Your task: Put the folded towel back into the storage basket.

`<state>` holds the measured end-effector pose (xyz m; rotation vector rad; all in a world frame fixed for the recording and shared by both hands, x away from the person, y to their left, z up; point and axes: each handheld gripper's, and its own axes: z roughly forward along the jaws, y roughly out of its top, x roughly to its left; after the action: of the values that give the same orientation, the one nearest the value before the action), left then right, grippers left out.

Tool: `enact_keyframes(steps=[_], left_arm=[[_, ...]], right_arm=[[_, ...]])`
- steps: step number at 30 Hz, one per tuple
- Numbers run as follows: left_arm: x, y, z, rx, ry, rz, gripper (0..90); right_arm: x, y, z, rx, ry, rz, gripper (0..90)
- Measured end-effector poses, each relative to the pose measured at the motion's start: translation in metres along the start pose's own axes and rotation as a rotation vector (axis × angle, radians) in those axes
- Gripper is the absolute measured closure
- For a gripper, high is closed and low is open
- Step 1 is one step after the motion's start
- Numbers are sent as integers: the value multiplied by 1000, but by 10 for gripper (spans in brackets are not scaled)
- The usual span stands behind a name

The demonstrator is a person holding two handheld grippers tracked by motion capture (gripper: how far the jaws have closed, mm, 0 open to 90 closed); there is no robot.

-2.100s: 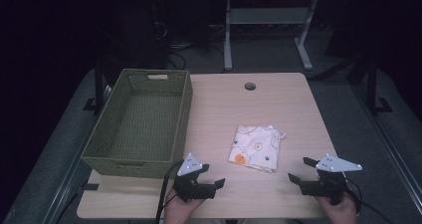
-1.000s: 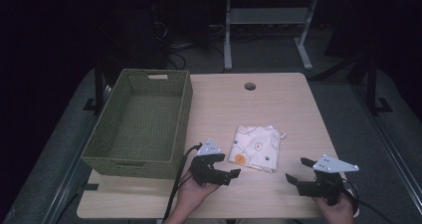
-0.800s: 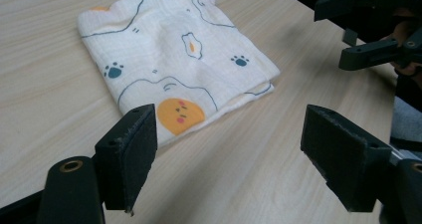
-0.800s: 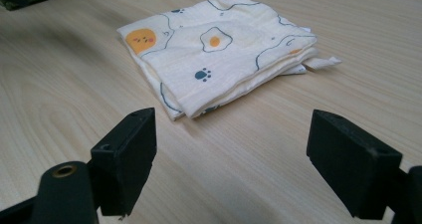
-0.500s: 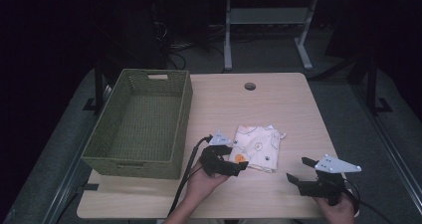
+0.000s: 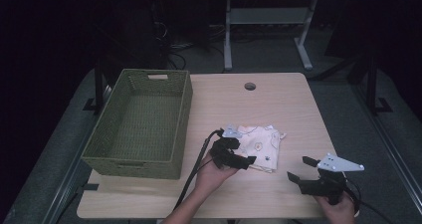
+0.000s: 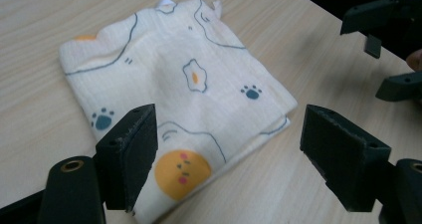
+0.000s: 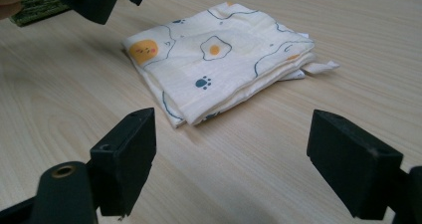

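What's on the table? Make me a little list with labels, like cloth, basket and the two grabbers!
cloth: folded cloth, cream with fried eggs, paw prints and an orange face, lying flat on the table
basket: green woven basket, left of the cloth, nothing in it
left grabber: left gripper, jaws open over the cloth's near edge
right grabber: right gripper, jaws open, off to the cloth's right, not touching it

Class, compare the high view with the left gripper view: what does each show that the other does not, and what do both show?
The high view alone shows the green woven basket, the round hole in the table and the person's forearms. The left gripper view alone shows the print up close: a fried egg, blue paw prints and an orange face. Both show the folded cloth, the wooden table and the open left gripper.
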<state>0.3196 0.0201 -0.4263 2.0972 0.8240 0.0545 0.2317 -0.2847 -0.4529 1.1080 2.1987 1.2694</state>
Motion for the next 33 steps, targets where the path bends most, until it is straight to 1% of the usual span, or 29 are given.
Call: enact_keyframes(steps=[1, 3, 4, 5, 7, 9, 10, 11, 13, 14, 17, 19, 20, 21, 22, 23, 24, 25, 26, 27, 30, 31, 33], left_arm=[[1, 2, 2, 1, -5, -6, 230], [1, 6, 6, 18, 7, 6, 230], [1, 8, 9, 28, 11, 9, 230], [2, 10, 11, 30, 5, 6, 230], [2, 14, 16, 45, 14, 19, 231], [2, 17, 21, 56, 14, 29, 231], [2, 17, 21, 56, 14, 29, 230], [3, 20, 26, 61, 17, 28, 231], [3, 23, 31, 73, 25, 35, 236], [4, 24, 33, 78, 24, 27, 236], [6, 31, 42, 94, 40, 29, 238], [8, 35, 47, 100, 45, 17, 241], [9, 36, 49, 102, 48, 13, 247], [10, 38, 51, 109, 53, 17, 262], [10, 38, 51, 109, 53, 17, 263], [11, 39, 53, 113, 62, 19, 263], [13, 41, 57, 126, 56, 9, 272], [14, 42, 59, 132, 57, 12, 275], [14, 43, 61, 135, 60, 15, 290], [13, 44, 63, 148, 58, 21, 298], [11, 45, 69, 157, 62, 24, 309], [10, 45, 71, 163, 66, 27, 319], [10, 45, 75, 189, 91, 35, 320]], right_arm=[[0, 0, 0, 3, -1, 3, 187], [-1, -1, 0, 4, -9, 2, 178], [-1, -2, 0, 6, -9, 10, 177], [-2, -2, 0, 6, -10, 9, 178], [-3, -2, -1, 5, -12, 7, 179], [-4, -2, -1, 6, -9, 12, 178], [-5, -2, -1, 6, -9, 10, 178], [-5, -2, -2, 7, -9, 10, 178], [-5, -2, -2, 7, -9, 9, 180], [-5, -2, -2, 7, -9, 5, 181], [-5, -2, -2, 9, -8, 6, 181], [-5, -2, -1, 10, -8, 8, 182], [-6, -2, -1, 10, -8, 7, 183], [-5, -2, -2, 9, -7, 6, 185], [-5, -2, -2, 9, -7, 6, 185], [-5, -2, -2, 8, -7, 8, 184], [-5, -2, -2, 7, -10, 6, 187], [-5, -2, -2, 9, -11, 1, 187], [-5, -2, -2, 10, -10, 3, 187], [-5, -2, -2, 9, -9, 4, 187], [-6, -2, -2, 8, -9, 8, 187], [-5, -2, -2, 5, -11, 7, 187], [-5, -2, -3, 2, -12, 0, 188]])
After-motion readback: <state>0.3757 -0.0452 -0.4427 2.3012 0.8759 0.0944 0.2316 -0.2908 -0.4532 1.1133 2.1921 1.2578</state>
